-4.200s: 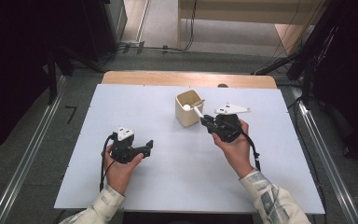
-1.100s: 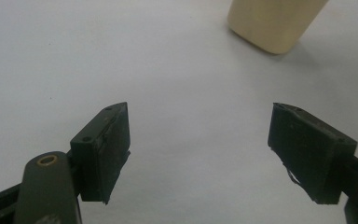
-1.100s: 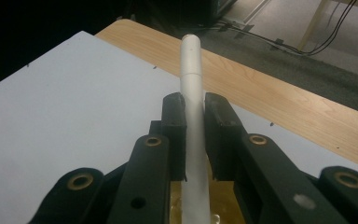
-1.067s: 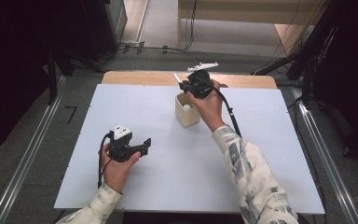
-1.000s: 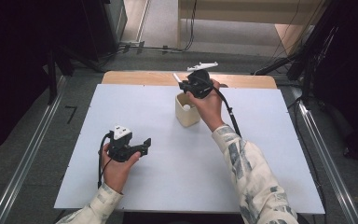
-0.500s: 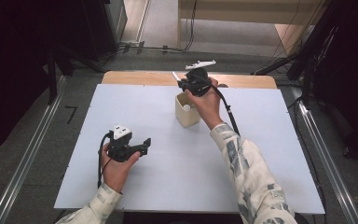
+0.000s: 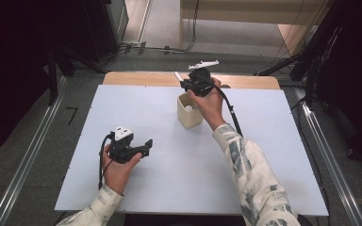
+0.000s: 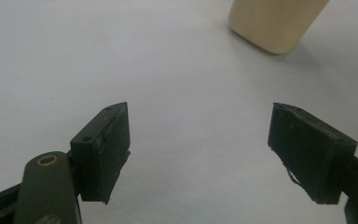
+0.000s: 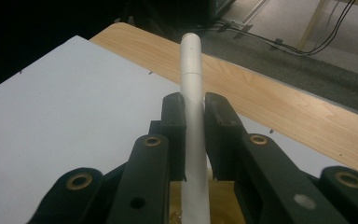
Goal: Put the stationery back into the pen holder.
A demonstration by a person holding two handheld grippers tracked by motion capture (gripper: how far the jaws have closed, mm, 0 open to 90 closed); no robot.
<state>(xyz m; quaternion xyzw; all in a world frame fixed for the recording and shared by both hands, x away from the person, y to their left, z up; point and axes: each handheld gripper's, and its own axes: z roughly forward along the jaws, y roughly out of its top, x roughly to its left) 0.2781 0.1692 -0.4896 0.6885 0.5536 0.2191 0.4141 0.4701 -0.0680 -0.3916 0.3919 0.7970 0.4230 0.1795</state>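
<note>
Right gripper (image 9: 195, 140) clamped on white pen (image 9: 192, 93), above beige cup (image 7: 189, 110) upper centre; left gripper (image 8: 214, 154) jaws apart, idle. Next: likely lower pen into cup.

We've got our left gripper (image 8: 198, 158) hovering low over the white table (image 8: 74, 60), jaws wide apart with nothing in between. The bottom of a cream container (image 8: 275, 21) sits farther off, upper right.
</note>
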